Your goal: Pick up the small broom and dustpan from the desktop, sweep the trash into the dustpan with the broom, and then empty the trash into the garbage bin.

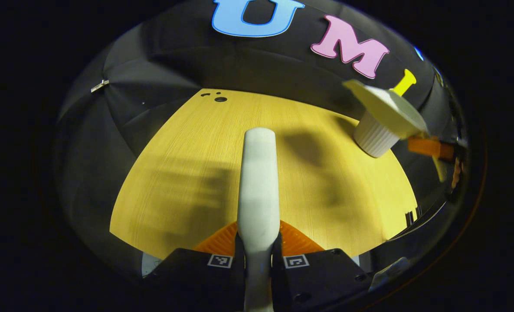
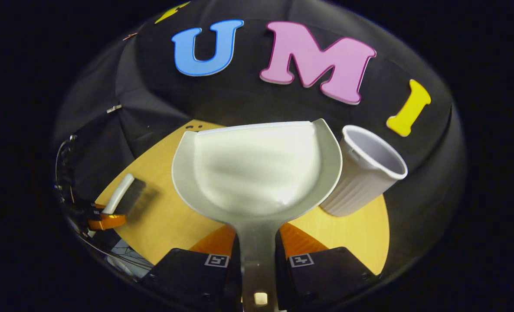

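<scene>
standing on the wooden desktop (image 2: 161,216), the ribbed white bin (image 2: 363,177) looks empty beside the bare dustpan (image 2: 257,169) clamped in the right gripper (image 2: 259,255), while the left gripper (image 1: 259,255) pinches the broom (image 1: 259,182).

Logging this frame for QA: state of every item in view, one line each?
broom: clamped by its handle in the left gripper, off the desk.
dustpan: clamped by its handle in the right gripper, lifted, looks empty.
garbage bin: upright on the desk, open, beside the dustpan.
</scene>
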The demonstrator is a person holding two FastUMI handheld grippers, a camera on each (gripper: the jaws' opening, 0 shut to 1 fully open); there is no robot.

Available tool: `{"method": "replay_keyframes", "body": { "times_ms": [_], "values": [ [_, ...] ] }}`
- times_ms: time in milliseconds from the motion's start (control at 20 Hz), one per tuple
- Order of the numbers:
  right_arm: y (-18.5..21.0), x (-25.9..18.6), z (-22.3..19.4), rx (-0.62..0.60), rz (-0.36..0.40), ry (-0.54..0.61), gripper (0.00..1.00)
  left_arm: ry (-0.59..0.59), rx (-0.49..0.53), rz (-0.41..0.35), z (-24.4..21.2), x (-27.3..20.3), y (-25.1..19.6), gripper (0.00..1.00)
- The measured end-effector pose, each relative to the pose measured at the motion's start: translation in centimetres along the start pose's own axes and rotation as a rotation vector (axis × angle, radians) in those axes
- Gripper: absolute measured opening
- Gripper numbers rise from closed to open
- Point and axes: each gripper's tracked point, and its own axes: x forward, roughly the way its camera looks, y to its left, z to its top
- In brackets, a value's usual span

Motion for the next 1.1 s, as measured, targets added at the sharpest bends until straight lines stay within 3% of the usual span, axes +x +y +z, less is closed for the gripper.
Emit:
{"method": "replay_keyframes", "body": {
  "times_ms": [200, 250, 650, 900, 950, 1000, 1100],
  "values": [
    [0.7, 3.8, -5.7, 0.061, 0.022, 0.14, 0.39, 0.015, 0.017, 0.02, 1.3, 2.0, -0.2, 0.29],
    [0.4, 4.4, -6.9, 0.071, 0.022, 0.167, 0.35, 0.028, 0.017, 0.023, 1.3, 2.9, -0.3, 0.29],
    [-0.9, 7.6, -12.8, 0.212, 0.02, 0.351, 0.36, 0.15, 0.06, 0.078, 0.6, 9.5, -1.6, 0.29],
    [-0.7, 7.8, -13.3, 0.238, 0.024, 0.394, 0.37, 0.201, 0.147, 0.125, 0.6, 12.2, -1.5, 0.29],
    [-0.7, 8.0, -13.4, 0.236, 0.021, 0.393, 0.31, 0.208, 0.17, 0.137, 0.2, 12.1, -1.4, 0.29],
    [-0.6, 8.1, -13.4, 0.243, 0.024, 0.397, 0.36, 0.213, 0.186, 0.146, 0.0, 12.2, -1.5, 0.29],
    [-0.3, 8.2, -13.5, 0.25, 0.029, 0.408, 0.37, 0.228, 0.197, 0.149, -0.3, 12.6, -2.1, 0.28]
  ]
}}
